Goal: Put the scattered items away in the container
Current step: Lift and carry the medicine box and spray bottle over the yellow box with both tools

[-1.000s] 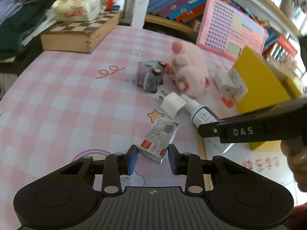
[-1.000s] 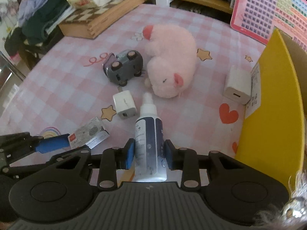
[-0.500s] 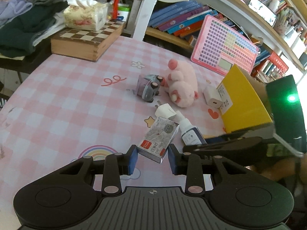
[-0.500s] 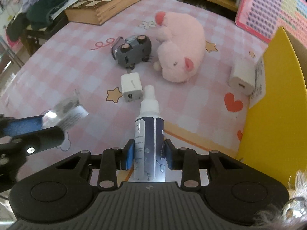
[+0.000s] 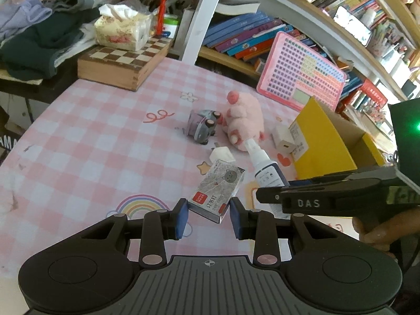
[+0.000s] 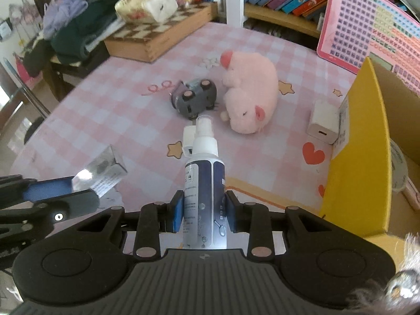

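Lifting clear of the desk (image 5: 86, 141), both loads now hang in the air where a second ago they lay on the checked cloth: the left tool (image 5: 209, 216) pinches a small staple box (image 5: 218, 190) between its pads, and the right tool (image 6: 202, 211) pinches a spray bottle (image 6: 203, 181), nozzle pointing ahead. With both picked up, what remains is the carry to the yellow box (image 6: 359, 157) standing to the right of both tools, while the toy car (image 6: 194, 98), plush pig (image 6: 249, 94) and two chargers ahead wait their turn.

Your stock: fuzzy plush pig (image 6: 252, 97); glossy plastic spray bottle (image 6: 203, 183); printed card staple box (image 5: 218, 190) (sheeny); wooden chessboard box (image 5: 123, 63), far left.
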The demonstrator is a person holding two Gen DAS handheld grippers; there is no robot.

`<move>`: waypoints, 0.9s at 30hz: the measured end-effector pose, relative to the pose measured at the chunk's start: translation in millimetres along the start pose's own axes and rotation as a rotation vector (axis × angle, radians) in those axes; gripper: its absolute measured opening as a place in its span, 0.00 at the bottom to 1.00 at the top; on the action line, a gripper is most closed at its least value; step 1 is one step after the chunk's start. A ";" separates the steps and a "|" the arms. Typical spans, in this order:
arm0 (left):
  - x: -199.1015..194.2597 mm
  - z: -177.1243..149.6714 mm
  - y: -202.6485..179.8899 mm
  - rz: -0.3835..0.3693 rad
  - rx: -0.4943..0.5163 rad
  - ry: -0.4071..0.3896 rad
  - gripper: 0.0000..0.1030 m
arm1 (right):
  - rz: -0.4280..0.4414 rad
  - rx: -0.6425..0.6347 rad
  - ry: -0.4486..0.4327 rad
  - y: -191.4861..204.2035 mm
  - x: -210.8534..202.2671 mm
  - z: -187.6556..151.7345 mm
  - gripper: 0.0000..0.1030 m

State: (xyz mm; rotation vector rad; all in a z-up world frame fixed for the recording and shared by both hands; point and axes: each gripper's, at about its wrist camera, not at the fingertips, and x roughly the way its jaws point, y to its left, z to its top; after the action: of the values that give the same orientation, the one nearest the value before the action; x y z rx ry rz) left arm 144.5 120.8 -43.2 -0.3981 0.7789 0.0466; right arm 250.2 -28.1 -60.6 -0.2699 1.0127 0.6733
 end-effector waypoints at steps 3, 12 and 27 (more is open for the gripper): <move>-8.8 -1.8 -5.0 -0.008 0.022 -0.012 0.32 | 0.007 0.011 -0.004 2.7 -10.1 -8.2 0.29; -35.9 -11.8 -13.2 -0.047 0.061 -0.039 0.32 | 0.006 0.039 -0.045 15.4 -43.2 -35.9 0.29; -73.9 -38.9 -25.5 -0.132 0.103 -0.062 0.32 | -0.027 0.060 -0.088 36.7 -88.4 -85.8 0.29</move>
State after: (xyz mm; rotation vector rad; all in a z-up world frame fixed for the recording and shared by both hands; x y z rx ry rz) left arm 70.2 90.7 -8.6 -0.3478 0.6896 -0.1038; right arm 136.6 -77.7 -26.5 -0.1997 0.9415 0.6238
